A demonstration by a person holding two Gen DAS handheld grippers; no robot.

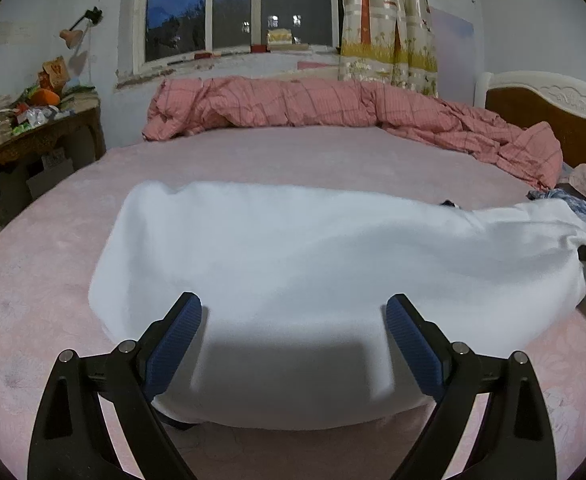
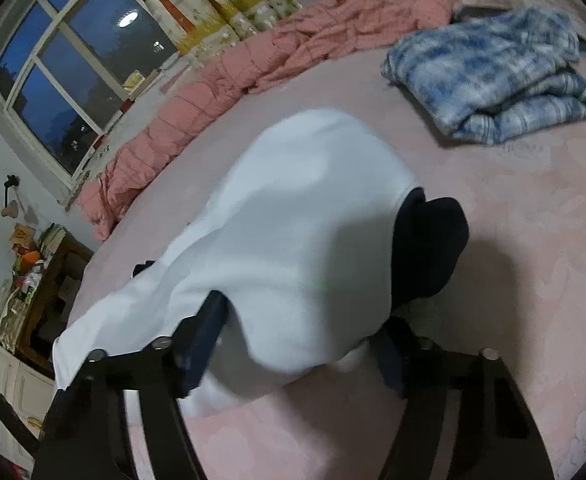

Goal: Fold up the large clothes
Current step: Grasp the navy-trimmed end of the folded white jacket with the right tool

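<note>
Here the white garment (image 1: 293, 264) lies on the pink bed (image 1: 253, 156), the left gripper (image 1: 293, 316) spread wide over its near edge, the right gripper (image 2: 297, 320) also apart — fingertips buried under blurred cloth — a dark part (image 2: 429, 248) half hidden.

One white garment (image 1: 293, 264) with a dark part at one end lies on the one bed (image 1: 293, 152), and one blue-and-white folded garment (image 2: 493, 76) sits apart from it — two pieces of clothing in all. One pink checked quilt (image 1: 333, 108) runs along the far side. Two grippers — the left gripper (image 1: 293, 320) and the right gripper (image 2: 297, 344), each with two fingers. One window (image 1: 237, 4), one curtain (image 1: 389, 24), one side table (image 1: 33, 136), one wall lamp (image 1: 77, 32).
</note>
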